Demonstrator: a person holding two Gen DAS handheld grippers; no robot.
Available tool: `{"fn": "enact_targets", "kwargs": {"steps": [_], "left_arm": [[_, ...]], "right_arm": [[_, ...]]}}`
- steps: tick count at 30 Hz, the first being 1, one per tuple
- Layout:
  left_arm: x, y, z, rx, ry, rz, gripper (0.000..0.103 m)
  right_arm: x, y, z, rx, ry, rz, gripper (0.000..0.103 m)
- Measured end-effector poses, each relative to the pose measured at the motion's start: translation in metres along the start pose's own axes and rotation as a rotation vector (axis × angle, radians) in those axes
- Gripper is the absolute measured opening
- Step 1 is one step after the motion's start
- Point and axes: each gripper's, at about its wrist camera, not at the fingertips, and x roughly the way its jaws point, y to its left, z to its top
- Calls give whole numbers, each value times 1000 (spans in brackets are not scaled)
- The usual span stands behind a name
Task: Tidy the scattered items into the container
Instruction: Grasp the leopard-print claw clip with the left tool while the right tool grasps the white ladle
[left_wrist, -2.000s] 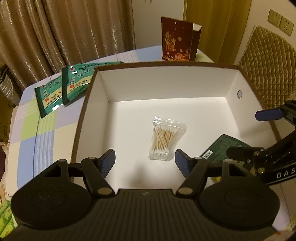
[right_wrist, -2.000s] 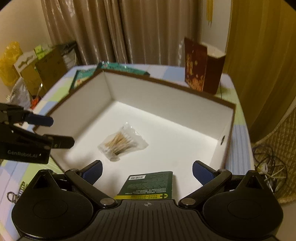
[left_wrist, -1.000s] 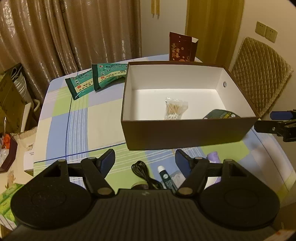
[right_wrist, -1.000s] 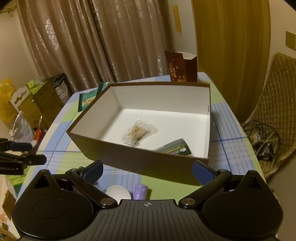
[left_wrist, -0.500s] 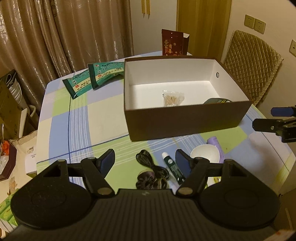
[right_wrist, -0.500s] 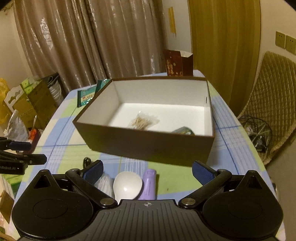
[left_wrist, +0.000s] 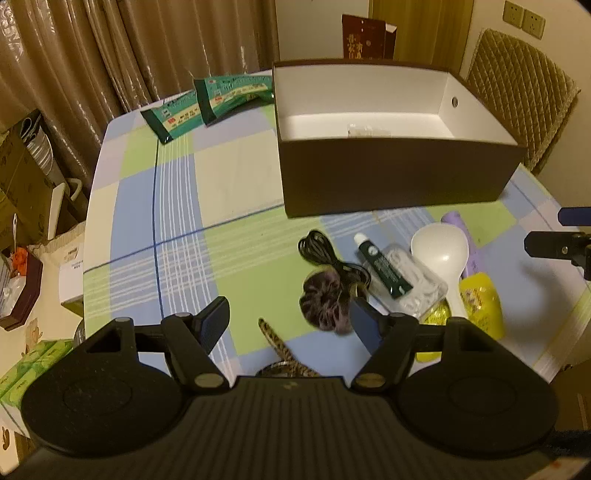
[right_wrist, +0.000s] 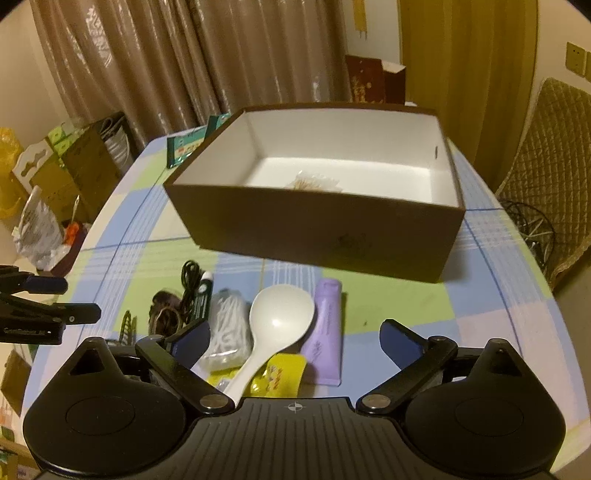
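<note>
Both claws – left (left_wrist: 288, 325) and right (right_wrist: 295, 338) – gape empty above the table (left_wrist: 177, 206) clutter before the box (left_wrist: 399, 184); the spoon (right_wrist: 282, 319), likely light, stiff and slick, suits a handle grip.

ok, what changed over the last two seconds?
Both grippers, left gripper and right gripper, pulled back out of the box to above the scattered items near the white spoon. Nothing was gripped or released; both stay open. The cotton swabs remain in the box.

Matt cardboard box (right_wrist: 321, 225), glossy plastic spoon (right_wrist: 280, 321), checked cloth table cover (left_wrist: 236, 173).
</note>
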Motion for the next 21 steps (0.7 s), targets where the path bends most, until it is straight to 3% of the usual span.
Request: {"fn": "enact_targets", "kwargs": {"steps": [5,12,21], "left_arm": [[6,1,-8,-10,24,-6,68],[25,6,-23,-28,81,18,68],[46,13,-40,-90,136,17,68]], "right_arm": [[6,5,-6,-4,25,8,93],[19,5,-15,8,72,28,77],[28,3,-19,25,110,36,74]]}}
